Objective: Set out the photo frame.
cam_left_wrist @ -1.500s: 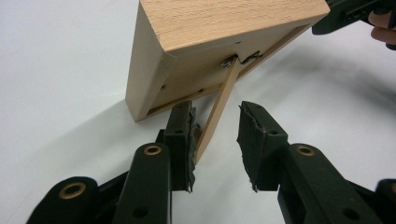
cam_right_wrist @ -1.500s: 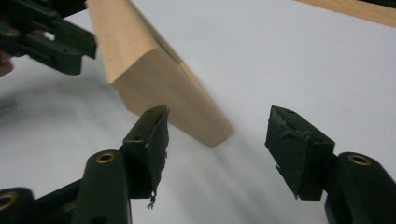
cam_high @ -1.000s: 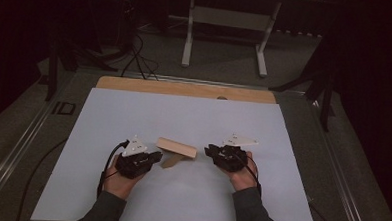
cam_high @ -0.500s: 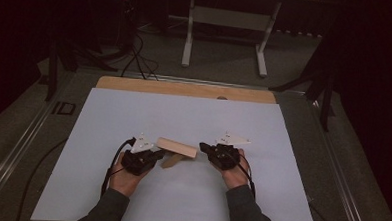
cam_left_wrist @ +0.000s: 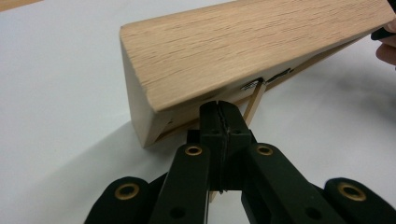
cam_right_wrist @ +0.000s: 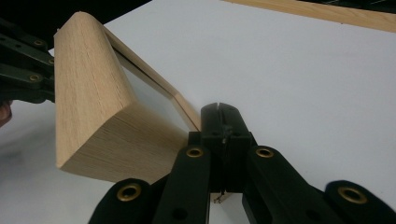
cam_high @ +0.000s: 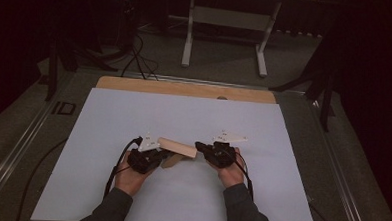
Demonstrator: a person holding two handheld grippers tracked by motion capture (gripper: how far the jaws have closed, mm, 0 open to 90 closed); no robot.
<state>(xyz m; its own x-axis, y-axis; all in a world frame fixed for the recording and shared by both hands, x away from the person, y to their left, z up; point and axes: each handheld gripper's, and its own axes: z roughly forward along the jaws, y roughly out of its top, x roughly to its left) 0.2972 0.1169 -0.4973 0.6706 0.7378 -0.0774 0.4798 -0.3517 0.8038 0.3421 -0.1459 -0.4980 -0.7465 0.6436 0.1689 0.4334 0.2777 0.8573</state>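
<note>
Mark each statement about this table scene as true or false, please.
1. The wooden block lies between the two grippers. True.
2. The left gripper has its jaws wide open. False: they are shut on a thin strip under the block.
3. The table has a white surface. True.
4. The right gripper hangs far from the block. False: it is at the block's end, jaws shut.

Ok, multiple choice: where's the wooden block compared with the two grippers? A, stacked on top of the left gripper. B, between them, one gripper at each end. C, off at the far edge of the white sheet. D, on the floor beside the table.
B: in the high view the wooden block lies on the white sheet with the left gripper at one end and the right gripper at the other.
</note>
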